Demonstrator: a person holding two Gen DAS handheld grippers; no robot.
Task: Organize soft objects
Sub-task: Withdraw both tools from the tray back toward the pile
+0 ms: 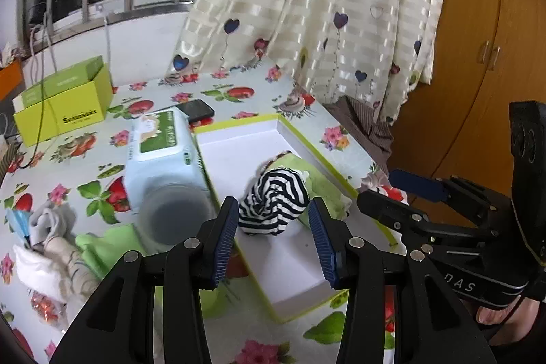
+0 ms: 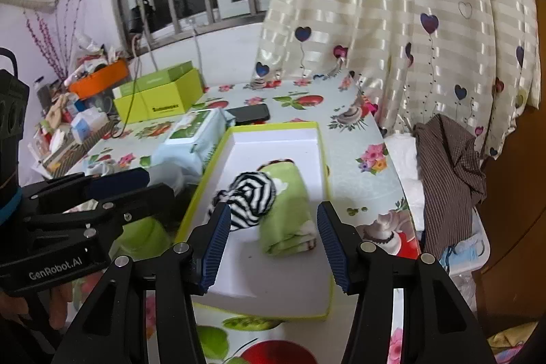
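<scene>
A shallow white box with a lime rim point(image 1: 239, 145) point(image 2: 273, 139) lies on the flowered tablecloth. Inside it, a rolled black-and-white striped cloth point(image 1: 273, 193) point(image 2: 252, 193) leans against a folded green cloth point(image 1: 320, 183) point(image 2: 290, 214). My left gripper point(image 1: 273, 207) point(image 2: 153, 183) hovers open over the striped roll, its pads apart from it. My right gripper point(image 2: 273, 210) point(image 1: 375, 186) stands open above the green cloth's near end, holding nothing. More soft items lie left of the box: a grey sock point(image 1: 51, 220), a white cloth point(image 1: 37, 268) and a green cloth point(image 1: 102, 244).
A wet-wipes pack point(image 1: 160, 139), a translucent cup point(image 1: 175, 214) and a black phone point(image 1: 196, 110) sit left of the box. A lime carton point(image 1: 65, 104) with cables stands at the back. The heart-print curtain point(image 1: 307, 5) hangs behind; a brown striped garment point(image 2: 447, 166) lies off the table's right edge.
</scene>
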